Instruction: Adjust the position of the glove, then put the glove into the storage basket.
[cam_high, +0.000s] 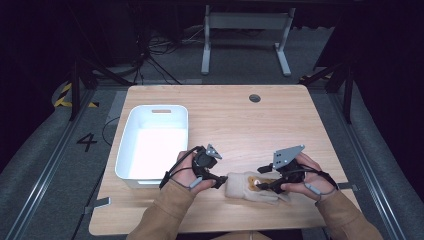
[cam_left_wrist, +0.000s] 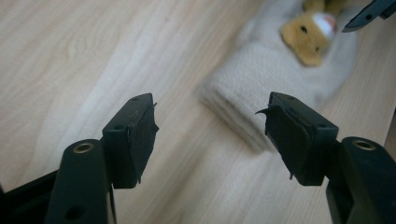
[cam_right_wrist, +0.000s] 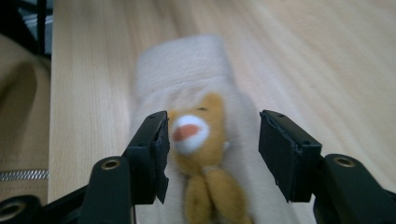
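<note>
Black jaws on my right gripper (cam_right_wrist: 212, 154) stand wide apart over the cream sock (cam_right_wrist: 187, 70), flanking its stitched-on tan bear (cam_right_wrist: 198, 140) without pressing it. My left gripper (cam_left_wrist: 210, 135) is partly open with bare wood between its jaws, the sock's cuff end just ahead. From above, the sock (cam_high: 245, 186) lies flat near the table's (cam_high: 280, 115) front edge between both grippers. The white bin (cam_high: 152, 142) sits to the left.
</note>
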